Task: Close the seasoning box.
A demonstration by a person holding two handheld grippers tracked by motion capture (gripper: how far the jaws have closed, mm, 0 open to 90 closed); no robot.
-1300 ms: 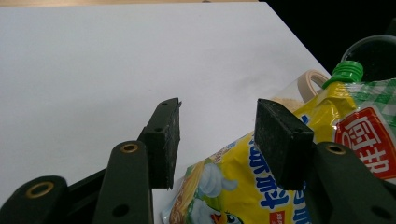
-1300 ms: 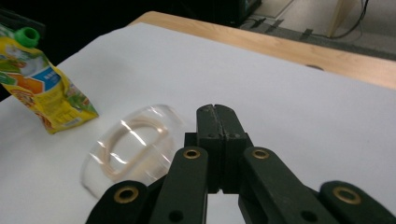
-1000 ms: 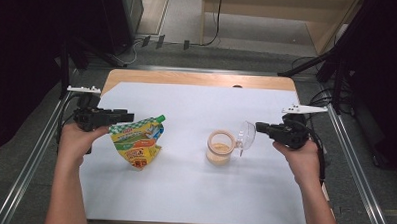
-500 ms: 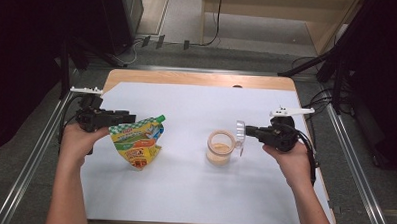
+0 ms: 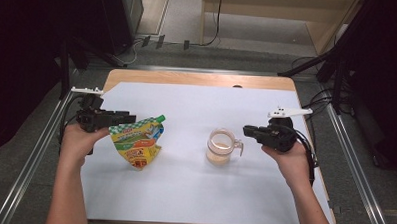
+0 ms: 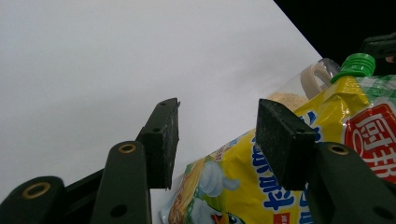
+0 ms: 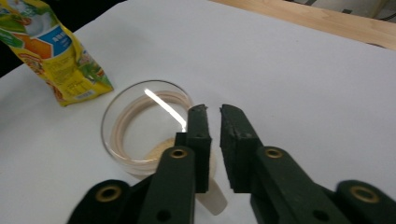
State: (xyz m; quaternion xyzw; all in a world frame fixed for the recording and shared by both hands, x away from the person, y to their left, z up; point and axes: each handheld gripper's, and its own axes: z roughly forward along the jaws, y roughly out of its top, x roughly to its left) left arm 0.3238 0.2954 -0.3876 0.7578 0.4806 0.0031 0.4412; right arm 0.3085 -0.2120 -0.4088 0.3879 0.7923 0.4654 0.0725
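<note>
Pouch (image 5: 136, 141) first, since it sits furthest left on my screen: a yellow bag with a green cap (image 6: 356, 65), propped at a tilt on the white table (image 5: 183, 191), cap end pointing toward the middle. My left gripper (image 5: 122, 119) is right at its upper corner, and in the left gripper view the jaws stand well apart with the bag's edge lying against the far pad (image 6: 285, 137), nothing clamped. If I close from here I judge I'd catch only a thin corner of film; the bag could fold, slip out and flop flat, or drag sideways toward the cup.

Moving right, the glass cup (image 5: 221, 146) stands upright near the centre with a little tan powder (image 7: 161, 151) in its bottom, handle (image 5: 239, 145) facing my right hand. My right gripper (image 5: 248, 130) sits just beside that handle. In the right gripper view the jaws are almost together, a narrow slit left between them, and the handle shows below them rather than between, so I read it as holding nothing. I can't tell whether the pads touch the glass.

My worry on this side is a nudge: pushing forward with jaws this narrow could knock the rim and tip the cup, spilling powder across the table. Clear glass also makes its edge hard for me to judge
</note>
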